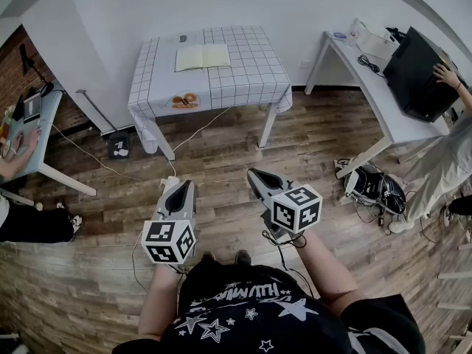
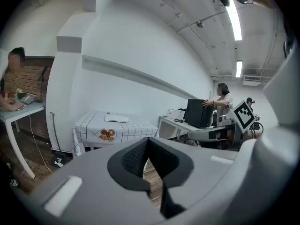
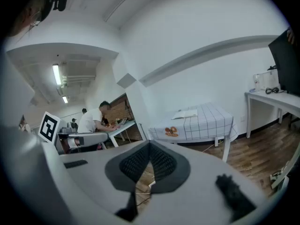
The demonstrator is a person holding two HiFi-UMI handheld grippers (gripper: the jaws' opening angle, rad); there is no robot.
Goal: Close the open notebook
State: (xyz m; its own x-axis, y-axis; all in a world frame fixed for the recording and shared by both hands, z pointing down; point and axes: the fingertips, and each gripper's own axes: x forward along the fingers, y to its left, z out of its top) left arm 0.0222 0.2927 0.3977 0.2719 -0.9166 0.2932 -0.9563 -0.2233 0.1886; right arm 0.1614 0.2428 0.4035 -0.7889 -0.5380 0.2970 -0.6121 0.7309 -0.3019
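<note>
Head view is showing the open notebook (image 1: pixel 202 57) lying flat near the far edge of the checkered desk (image 1: pixel 251 80), well apart from both claws, which are hovering over the wooden floor (image 1: pixel 221 142). The left claw (image 1: pixel 179 186) is sitting pressed together with nothing between its jaws. The right claw (image 1: pixel 255 173) is likewise pressed together and empty. Both are pointing slightly downward toward the desk.

Closing has not begun, so the step in hand is looking like the approach. Doing it well is probably meaning walking up to the desk's near edge first. One claw would then be working its tip under the outer edge of one half of the pages, with the other claw steadying the opposite half. An orange-brown item (image 1: pixel 184 100) is lying by the near-left corner, so reaching in over the middle of the near edge is seeming safer.
</note>
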